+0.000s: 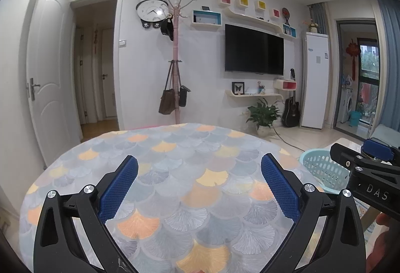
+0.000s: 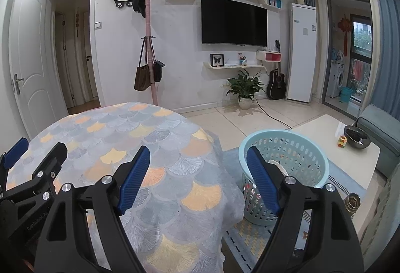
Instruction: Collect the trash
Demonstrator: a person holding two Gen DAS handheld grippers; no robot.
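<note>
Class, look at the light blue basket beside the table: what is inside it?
Inside the light blue basket, something white shows. The right hand-held gripper and the basket wall hide the rest.

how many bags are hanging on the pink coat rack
2: a brown tote bag left of the pink coat rack pole, and a small black bag right of it. More may hide behind the pole.

Light-blue perforated basket [image 2: 285,173] upright on floor beside table, white scrap [image 2: 276,164] inside

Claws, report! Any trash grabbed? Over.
Left claw open, empty. Right claw open, empty. Blue basket beside the table, something white inside. Nothing blocking.
</note>
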